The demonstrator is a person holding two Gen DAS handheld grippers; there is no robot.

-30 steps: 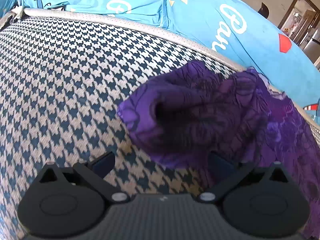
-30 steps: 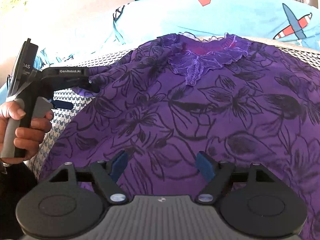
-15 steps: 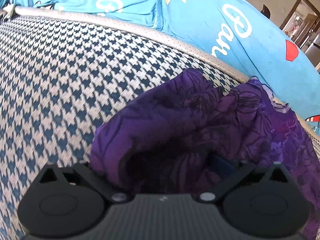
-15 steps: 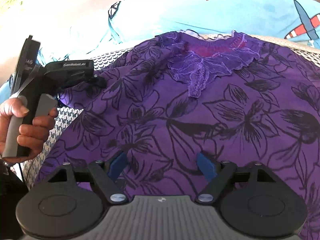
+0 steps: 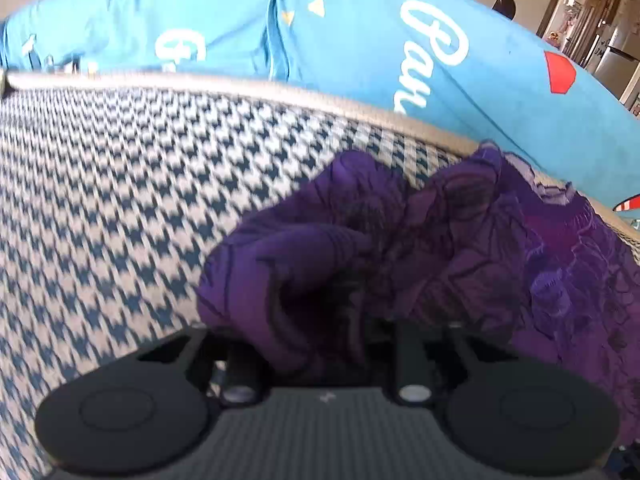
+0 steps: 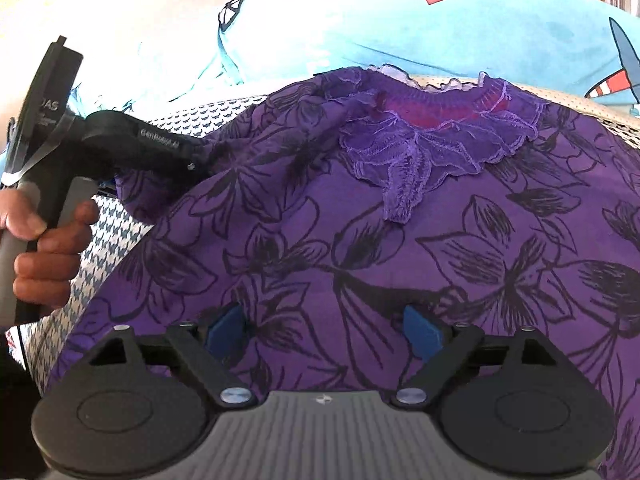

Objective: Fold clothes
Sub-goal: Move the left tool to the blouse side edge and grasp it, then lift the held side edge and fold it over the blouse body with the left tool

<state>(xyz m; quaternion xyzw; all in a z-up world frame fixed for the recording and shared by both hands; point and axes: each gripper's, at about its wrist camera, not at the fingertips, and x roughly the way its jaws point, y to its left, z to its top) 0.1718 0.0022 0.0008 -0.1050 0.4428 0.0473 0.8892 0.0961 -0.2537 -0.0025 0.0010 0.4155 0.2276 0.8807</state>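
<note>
A purple floral top [image 6: 400, 240] with a lace neckline [image 6: 432, 148] lies spread on a houndstooth cushion [image 5: 120, 200]. My left gripper [image 5: 324, 320] is shut on the bunched left sleeve of the purple top [image 5: 320, 264]; its fingertips are buried in the cloth. It also shows in the right wrist view [image 6: 196, 156], held by a hand at the garment's left edge. My right gripper [image 6: 326, 328] is open, its blue pads [image 6: 224, 326] hovering over the lower front of the top.
A light blue printed sheet [image 5: 400, 40] covers the surface behind the cushion. The cushion's pale piped edge [image 5: 280, 92] runs along the back. A doorway [image 5: 580, 8] is at the far right.
My left gripper moved in onto the sleeve and closed on it, bunching the cloth. The right gripper stayed open and shifted slightly nearer over the top.
</note>
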